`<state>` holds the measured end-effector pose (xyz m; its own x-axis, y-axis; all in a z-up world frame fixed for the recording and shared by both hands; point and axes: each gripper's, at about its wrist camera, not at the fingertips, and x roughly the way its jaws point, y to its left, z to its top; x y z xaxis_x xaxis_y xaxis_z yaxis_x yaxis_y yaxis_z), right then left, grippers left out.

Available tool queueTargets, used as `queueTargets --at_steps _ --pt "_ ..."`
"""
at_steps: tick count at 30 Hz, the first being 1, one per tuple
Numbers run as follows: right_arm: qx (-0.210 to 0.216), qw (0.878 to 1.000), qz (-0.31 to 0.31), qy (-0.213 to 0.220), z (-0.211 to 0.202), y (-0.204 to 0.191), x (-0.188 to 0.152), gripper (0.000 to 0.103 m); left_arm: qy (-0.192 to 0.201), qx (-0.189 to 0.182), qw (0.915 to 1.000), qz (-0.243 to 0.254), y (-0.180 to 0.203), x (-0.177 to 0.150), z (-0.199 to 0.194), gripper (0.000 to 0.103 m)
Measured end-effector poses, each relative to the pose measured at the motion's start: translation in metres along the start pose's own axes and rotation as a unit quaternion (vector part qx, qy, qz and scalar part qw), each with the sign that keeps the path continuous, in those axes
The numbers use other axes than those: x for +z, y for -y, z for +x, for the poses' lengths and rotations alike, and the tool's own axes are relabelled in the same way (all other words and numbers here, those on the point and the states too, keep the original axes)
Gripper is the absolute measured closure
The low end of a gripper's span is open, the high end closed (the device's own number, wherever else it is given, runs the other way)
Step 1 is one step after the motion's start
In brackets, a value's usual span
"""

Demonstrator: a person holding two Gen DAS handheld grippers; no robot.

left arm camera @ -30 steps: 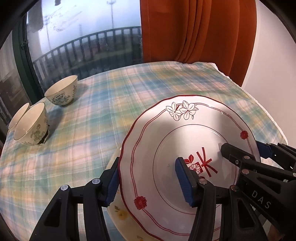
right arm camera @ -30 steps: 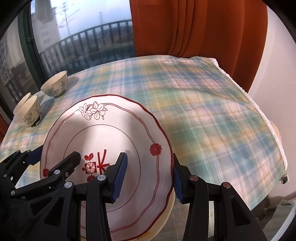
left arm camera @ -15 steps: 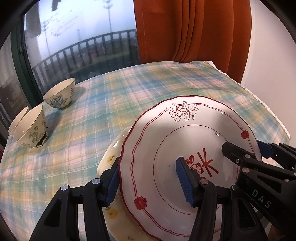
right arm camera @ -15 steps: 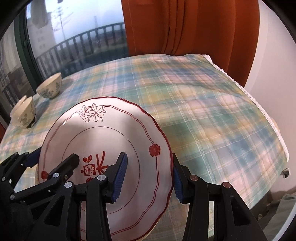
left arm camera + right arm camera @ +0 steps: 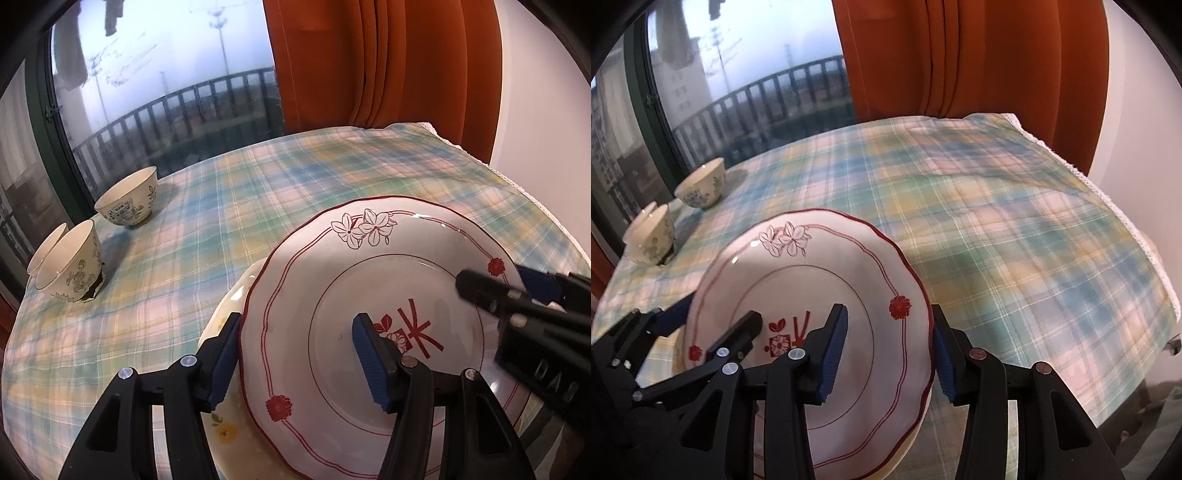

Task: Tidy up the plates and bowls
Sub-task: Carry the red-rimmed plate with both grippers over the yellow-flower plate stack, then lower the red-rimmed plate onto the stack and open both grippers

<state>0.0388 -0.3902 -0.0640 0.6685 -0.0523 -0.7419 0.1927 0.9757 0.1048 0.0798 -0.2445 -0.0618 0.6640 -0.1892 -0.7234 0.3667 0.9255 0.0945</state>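
- The red plate [image 5: 369, 306] hangs between both grippers, tilted a little, right over a yellow plate [image 5: 229, 439] lying on the table [image 5: 258, 192].
- Over the last second the pair has come down and forward. More of the yellow plate now shows past the red plate's left rim, and at the right edge the two rims look almost touching.
- The left gripper [image 5: 295, 358] straddles the left rim, one blue pad under the edge and one over the plate's face; I'd call it grasping the plate.
- The right gripper [image 5: 886, 350] does the same at the right rim, fingers [image 5: 833, 345] spread across the rim and apparently carrying it.
- I judge the stacking nearly done; letting go should wait until the red plate sits flat, or it may slide off-centre.
- Three bowls [image 5: 127, 201] wait at the far left by the window [image 5: 166, 74], two of them nested and tipped [image 5: 70, 269].
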Motion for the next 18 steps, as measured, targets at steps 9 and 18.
queueTargets --at_steps 9,18 --pt "-0.002 1.000 -0.005 0.018 -0.002 0.003 0.007 0.076 -0.009 -0.001 0.9999 0.005 0.000 0.001 0.002 0.029" --pt "-0.005 1.000 -0.012 0.009 -0.005 -0.012 -0.005 0.077 -0.014 -0.010 0.9998 -0.013 -0.012 -0.008 -0.009 0.025"
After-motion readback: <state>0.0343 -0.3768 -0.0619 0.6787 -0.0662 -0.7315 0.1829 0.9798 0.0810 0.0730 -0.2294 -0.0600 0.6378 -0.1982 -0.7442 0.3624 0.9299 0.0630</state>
